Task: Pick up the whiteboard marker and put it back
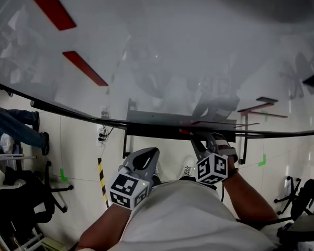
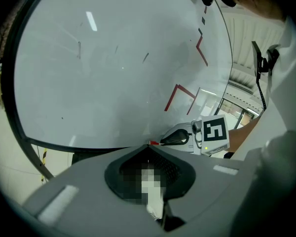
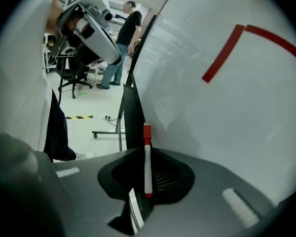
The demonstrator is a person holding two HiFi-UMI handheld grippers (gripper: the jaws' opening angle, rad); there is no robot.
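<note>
Down at the bottom edge of the board (image 1: 172, 51), both grippers are up close to the dark ledge (image 1: 157, 129). The right gripper (image 1: 198, 140) has the marker (image 3: 147, 162). In the right gripper view the white barrel runs straight up the line between the jaws, and the jaws are closed in on it. The red cap pokes out past the tips, up against the ledge. The head view shows only that red cap, right on the ledge, just left of the right gripper's nose.

The left gripper (image 1: 149, 156) sits lower and further left, near its partner but not touching it, nose aimed up at the board. In the left gripper view its jaws are pressed together and carry nothing. That view also catches the right gripper off to the side, with a speck of red at its tip against the board's rim.

On the board there are red strokes (image 1: 83, 68), two slanted bars in the head view and an angled mark in the right gripper view. Below the ledge is pale floor (image 1: 78, 150) with a yellow-and-black strip (image 1: 101, 181) and an office chair (image 1: 26, 192) at far left. In the right gripper view a person (image 3: 123, 43) in a dark top and jeans stands well back, beside the board's frame.
</note>
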